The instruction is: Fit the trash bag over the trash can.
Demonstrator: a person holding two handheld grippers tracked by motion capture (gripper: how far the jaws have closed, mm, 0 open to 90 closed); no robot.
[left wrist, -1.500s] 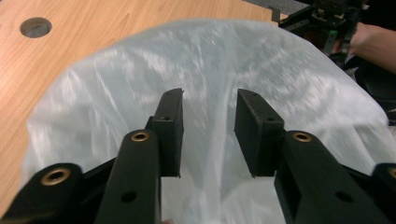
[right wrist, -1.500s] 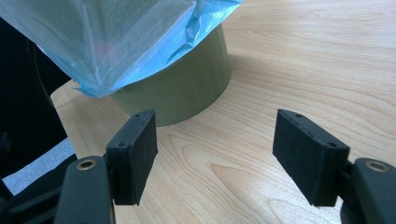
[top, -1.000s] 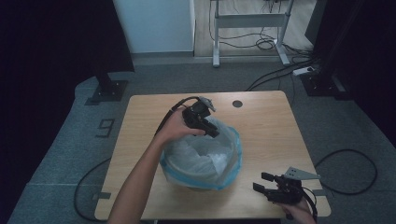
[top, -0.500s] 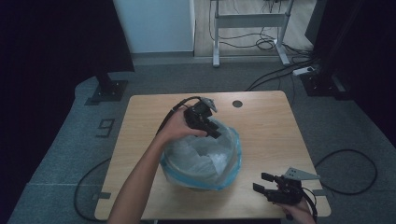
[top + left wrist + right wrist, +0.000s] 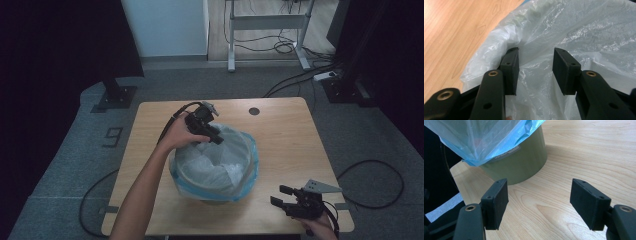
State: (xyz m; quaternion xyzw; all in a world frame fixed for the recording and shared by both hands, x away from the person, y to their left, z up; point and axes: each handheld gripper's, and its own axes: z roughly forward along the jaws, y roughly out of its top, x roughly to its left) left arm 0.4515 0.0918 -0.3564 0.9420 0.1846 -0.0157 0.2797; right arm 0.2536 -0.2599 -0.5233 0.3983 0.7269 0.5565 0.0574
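**A:** So how far along is the bin-lining job? From the near edge of the table (image 5: pixel 150 210), the right tool (image 5: pixel 292 197) just hangs there with its jaws spread wide, nothing between them, well apart from the action.

**B:** Yeah, I'd call it mostly done. The bin (image 5: pixel 524 162) sits mid-table, and the bag (image 5: pixel 215 167) is already inside, with its mouth folded out over the rim. In the right gripper view the blue hem hangs down past the rim on that side, so that part looks seated.

**A:** And the left tool (image 5: pixel 535 66)?

**B:** Over the bin's far-left rim, jaws parted with a gap between the pads, released as far as I can tell. There's film right under and between them, but it isn't pinched. My guess is what's left is tugging or smoothing that far edge and pushing the slack down inside.

**A:** What's the stuff like?

**B:** The bag is thin, crinkly film, whitish and see-through, with a blue tint at the edge and lots of shiny creases. It'll slip and bunch easily. The bin is a smooth, matte olive-green cylinder with a small label under the hem, too blurry to read. The table is pale wood grain with a round cable hole (image 5: pixel 254 111) on the far side.
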